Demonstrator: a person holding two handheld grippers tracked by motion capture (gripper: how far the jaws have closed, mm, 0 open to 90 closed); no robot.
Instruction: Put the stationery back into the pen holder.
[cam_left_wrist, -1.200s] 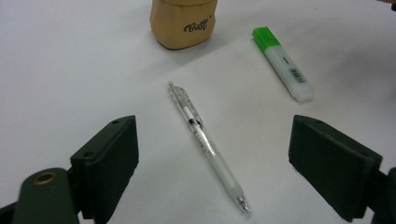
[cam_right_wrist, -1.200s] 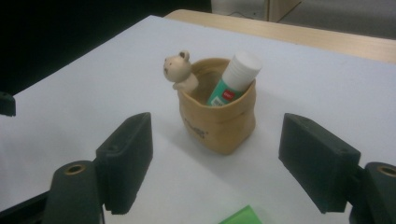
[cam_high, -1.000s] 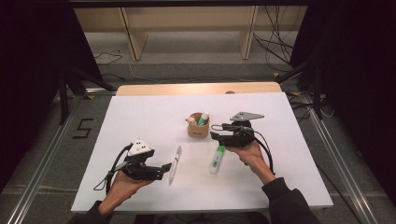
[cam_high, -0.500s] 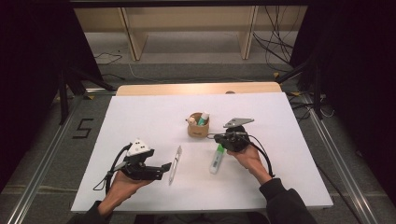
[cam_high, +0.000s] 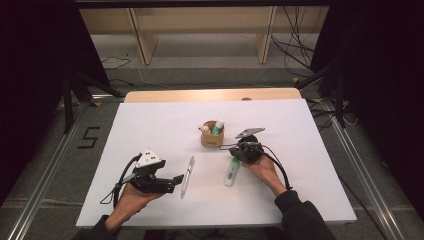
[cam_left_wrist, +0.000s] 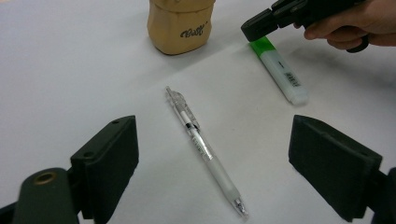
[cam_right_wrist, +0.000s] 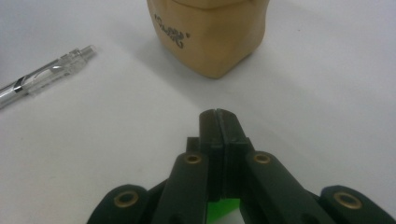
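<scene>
Left gripper (cam_high: 175, 179), jaws wide apart, rests beside a clear pen (cam_high: 187, 176) lying on the white table (cam_high: 150, 125). The pen's transparent barrel and clip are plain in the left gripper view. Right gripper (cam_right_wrist: 218, 122), jaws pressed together and empty, hovers over the green highlighter (cam_high: 232, 170), hiding its cap end. Tan cup (cam_high: 212, 138) stands behind, its contents indistinct.

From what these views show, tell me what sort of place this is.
Likely a lab or workshop set up for recording, not a home. A white table sits between metal floor rails, with loose cables behind it and a taped 5 on the grey floor. A pen lies on the table.
</scene>
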